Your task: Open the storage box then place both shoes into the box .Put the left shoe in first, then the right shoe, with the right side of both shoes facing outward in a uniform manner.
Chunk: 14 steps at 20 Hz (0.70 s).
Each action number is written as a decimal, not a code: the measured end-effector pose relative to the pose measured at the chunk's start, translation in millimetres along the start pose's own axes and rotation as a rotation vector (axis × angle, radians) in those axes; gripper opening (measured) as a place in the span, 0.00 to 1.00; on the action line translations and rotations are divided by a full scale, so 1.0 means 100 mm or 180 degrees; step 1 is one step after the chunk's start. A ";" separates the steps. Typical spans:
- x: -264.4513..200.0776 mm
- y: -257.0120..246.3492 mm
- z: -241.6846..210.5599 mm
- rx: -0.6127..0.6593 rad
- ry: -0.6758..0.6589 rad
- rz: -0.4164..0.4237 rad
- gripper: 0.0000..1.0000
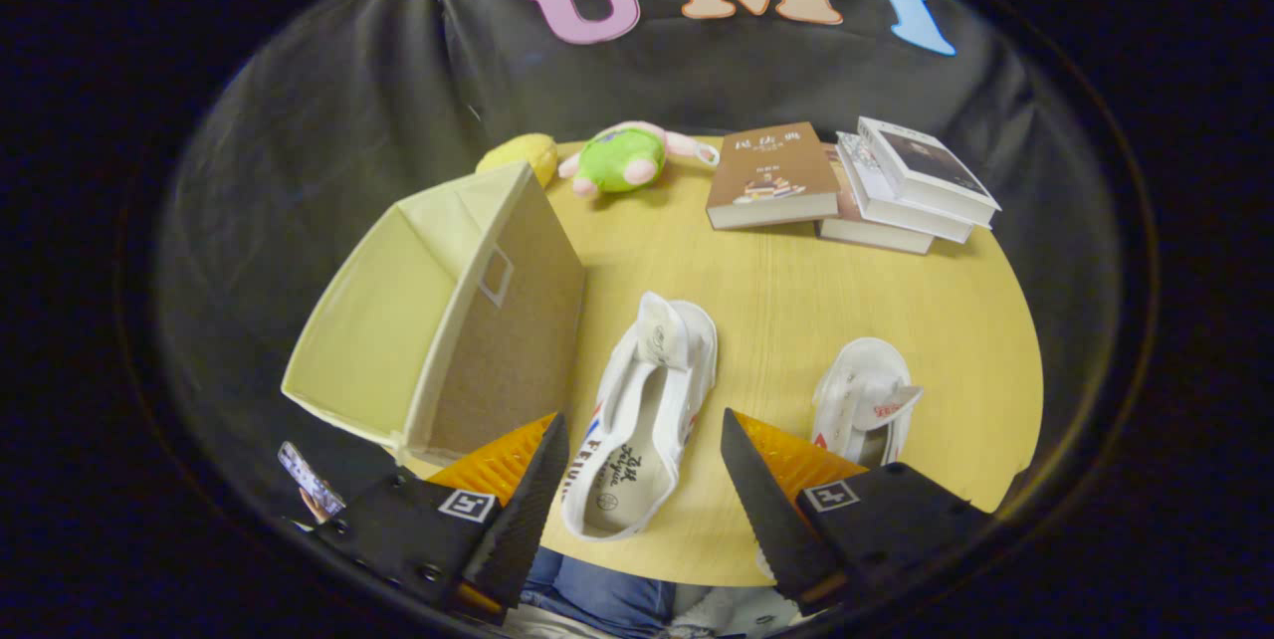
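Gripper (642, 465): its two fingers reach forward from the near side, spread wide apart and clamped on nothing.
Left shoe (645, 415): white canvas slip-on lying flat on the table, heel end between the fingers, toe pointing away; its opening faces up with dark print on the insole. Neither finger appears to touch it, though the left finger sits just beside its edge.
Right shoe (864, 400): matching white shoe, just beyond the right finger and partly hidden behind it; well apart from the first shoe.
Storage box (448, 320): pale yellow fabric box, open, tilted so its mouth faces up and away to the left; it stands just left of the left shoe, with a brownish side panel towards the shoes and a small window pocket on that panel. Nothing can be seen inside it.
Table (796, 301): round, light wood top carrying everything.
Plush toy (622, 159): green and pink, lying at the far edge of the table beyond the box.
Yellow object (520, 153): soft rounded thing just left of the plush toy, behind the box.
Books (856, 183): a brown-covered one lying flat, and a fanned pile of paler ones touching its right side.
Person: blue-clad legs below the near table edge, and a hand (317, 508) holding a phone (311, 480) left of the gripper.
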<state>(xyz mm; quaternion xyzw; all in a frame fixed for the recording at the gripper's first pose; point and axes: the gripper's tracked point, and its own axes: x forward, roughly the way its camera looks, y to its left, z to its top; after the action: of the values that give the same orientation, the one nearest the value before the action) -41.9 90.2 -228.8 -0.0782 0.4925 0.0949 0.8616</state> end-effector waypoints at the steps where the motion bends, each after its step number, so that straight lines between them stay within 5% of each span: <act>1: 0.05 -0.04 -0.06 -0.0034 0.0127 -0.0027 0.96; 9: 0.51 -0.38 -0.08 -0.0317 0.0667 -0.0376 0.91; 14: 0.70 -0.37 -0.11 -0.0285 0.0906 -0.0329 0.70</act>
<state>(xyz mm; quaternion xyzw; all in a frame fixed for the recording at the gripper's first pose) -7.6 57.6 -293.5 -0.1545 0.6003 0.0603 0.7824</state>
